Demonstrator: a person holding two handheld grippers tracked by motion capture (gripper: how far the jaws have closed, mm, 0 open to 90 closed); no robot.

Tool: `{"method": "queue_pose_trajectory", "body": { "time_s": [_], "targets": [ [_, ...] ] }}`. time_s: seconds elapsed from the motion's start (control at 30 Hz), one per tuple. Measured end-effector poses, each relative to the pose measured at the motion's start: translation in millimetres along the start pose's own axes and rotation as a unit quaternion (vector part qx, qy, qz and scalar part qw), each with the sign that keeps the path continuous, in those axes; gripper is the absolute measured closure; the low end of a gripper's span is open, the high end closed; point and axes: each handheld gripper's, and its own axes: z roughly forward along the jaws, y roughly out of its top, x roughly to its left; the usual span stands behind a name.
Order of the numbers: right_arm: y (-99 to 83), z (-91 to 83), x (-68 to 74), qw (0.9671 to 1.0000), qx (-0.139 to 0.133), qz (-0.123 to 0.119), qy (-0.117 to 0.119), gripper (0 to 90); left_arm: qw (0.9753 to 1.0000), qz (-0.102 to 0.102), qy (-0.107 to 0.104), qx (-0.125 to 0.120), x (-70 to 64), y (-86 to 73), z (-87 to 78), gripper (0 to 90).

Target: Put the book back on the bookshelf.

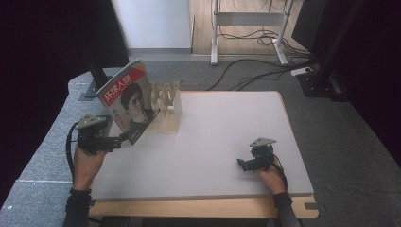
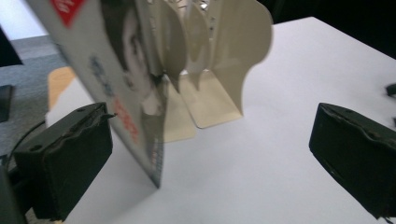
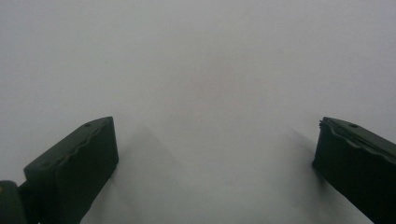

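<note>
Red-covered magazine (image 1: 126,100) upright on edge, tilted against rack (image 1: 168,105), left gripper (image 1: 124,137) open beside

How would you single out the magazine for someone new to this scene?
Start at the white table and go to its far left corner, where a cream slotted file rack stands. The magazine leans against the rack's left side, the one thing printed, with a red cover and a portrait.

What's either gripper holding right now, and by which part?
Nothing. The left gripper is open beside the magazine, which leans on the rack. The right gripper is open over the bare table.

Magazine (image 2: 112,84) top cut off
</note>
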Motion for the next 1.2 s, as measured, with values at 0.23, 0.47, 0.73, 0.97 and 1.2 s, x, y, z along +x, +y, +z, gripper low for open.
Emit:
{"method": "queue_pose_trajectory", "body": {
  "time_s": [0.23, 0.47, 0.73, 0.97, 1.2],
  "targets": [
    [-0.1, -0.1, 0.2, 1.0, -0.001, -0.001, 0.0, 0.0, 0.999, 0.016, -0.041, 0.006, -22.6, -10.3, 15.5, 0.0],
    [-0.1, -0.1, 0.4, 1.0, -0.001, 0.0, 0.0, 0.0, 0.997, 0.03, -0.067, 0.027, -41.5, -23.5, 49.7, 0.0],
    [-0.1, -0.1, 0.2, 1.0, -0.001, 0.0, 0.0, 0.0, 0.9939, 0.042, -0.088, 0.051, -56.7, -42.0, 82.7, 0.0],
    [-0.2, -0.1, 0.3, 1.0, -0.001, 0.0, 0.0, 0.0, 0.9933, 0.039, -0.085, 0.068, -64.6, -63.4, 106.7, 0.0],
    [-0.3, 0.0, 0.3, 1.0, -0.002, 0.0, 0.0, 0.0, 0.9872, 0.054, -0.088, 0.122, -76.1, -89.1, 134.6, 0.0]
  ]
}}
